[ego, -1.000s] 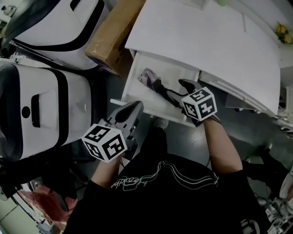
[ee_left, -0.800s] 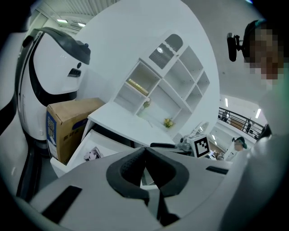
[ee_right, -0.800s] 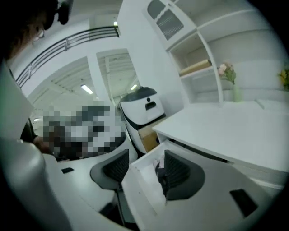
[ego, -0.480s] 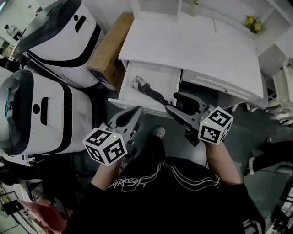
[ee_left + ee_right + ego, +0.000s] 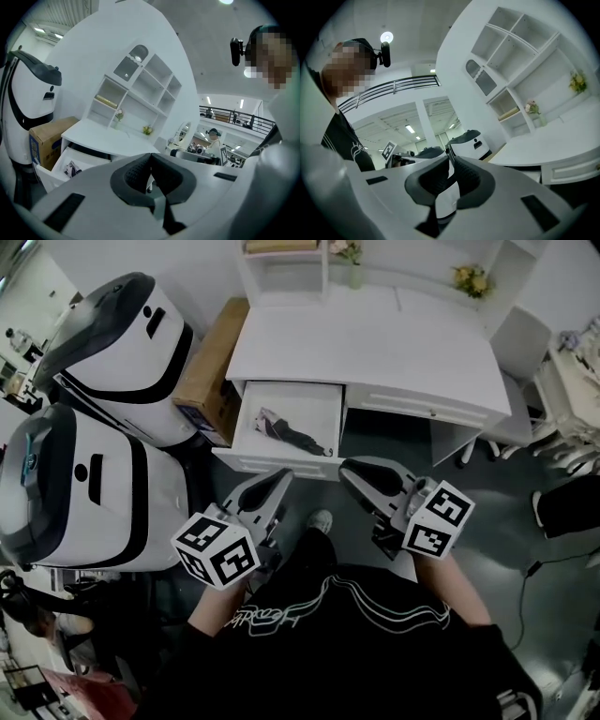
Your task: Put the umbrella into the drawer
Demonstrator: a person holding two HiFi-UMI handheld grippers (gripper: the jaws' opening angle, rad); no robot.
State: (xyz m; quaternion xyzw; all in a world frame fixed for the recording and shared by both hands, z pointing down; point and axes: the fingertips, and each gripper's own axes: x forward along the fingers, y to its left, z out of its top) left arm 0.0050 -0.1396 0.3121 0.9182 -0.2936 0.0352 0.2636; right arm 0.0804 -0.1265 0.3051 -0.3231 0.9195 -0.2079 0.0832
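We see the umbrella (image 5: 292, 434) inside the open drawer (image 5: 314, 404). It's folded, lying diagonally on the drawer floor, dark shaft toward the front right, patterned end toward the back left. The drawer is pulled out from the left side of the white surface (image 5: 375, 343); the second drawer (image 5: 412, 409) to its right is pushed in. We hold both tools back from it, close to the body, over the dark floor (image 5: 487, 493). Our left hand-held gripper (image 5: 279, 476) is closed, tips meeting with nothing between them, and in the head view it sits just short of the drawer front. On our right hand-held gripper (image 5: 349, 468) the jaws are closing, nearly together, nothing between them; it sits right of the open drawer, in front of the second drawer. Neither tool touches the umbrella or the drawer. A cardboard box (image 5: 211, 367) sits against the left end of the surface, with two big white machines (image 5: 103, 343) left of that. A shelf unit (image 5: 281, 268) and flower vases (image 5: 472, 279) stand at the back of the surface. One shoe (image 5: 321, 519) shows between the two tools.
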